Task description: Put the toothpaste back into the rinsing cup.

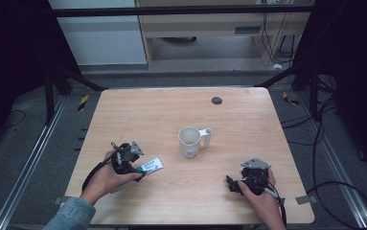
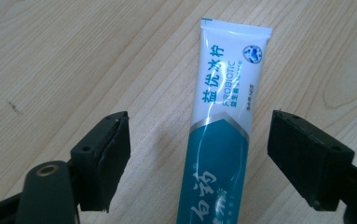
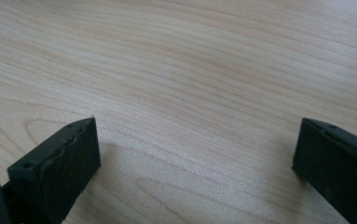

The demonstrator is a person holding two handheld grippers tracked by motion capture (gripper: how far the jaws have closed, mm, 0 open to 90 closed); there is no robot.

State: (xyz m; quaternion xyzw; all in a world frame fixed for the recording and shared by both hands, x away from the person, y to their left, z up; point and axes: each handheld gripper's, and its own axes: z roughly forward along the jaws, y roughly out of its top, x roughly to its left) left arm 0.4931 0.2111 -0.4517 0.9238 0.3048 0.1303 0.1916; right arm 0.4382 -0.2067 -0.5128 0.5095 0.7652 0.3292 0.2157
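A white and teal toothpaste tube [image 1: 151, 166] lies flat on the wooden table [image 1: 171, 110], left of the middle. My left gripper [image 1: 140, 171] sits low over its near end. In the left gripper view the tube [image 2: 223, 116] runs up between the two black jaws, and a gap shows on each side, so my left gripper [image 2: 202, 126] is open around it without touching. My right gripper [image 1: 230, 184] rests near the front right of the table, pointing left. Its jaws stand wide apart over bare wood in the right gripper view, and my right gripper [image 3: 197, 133] holds nothing.
A white mug [image 1: 189, 141] with its handle to the right stands upright near the table's middle, between the two grippers and farther back. A small dark round spot [image 1: 216, 100] sits near the far edge. Dark frame posts and cables flank the table.
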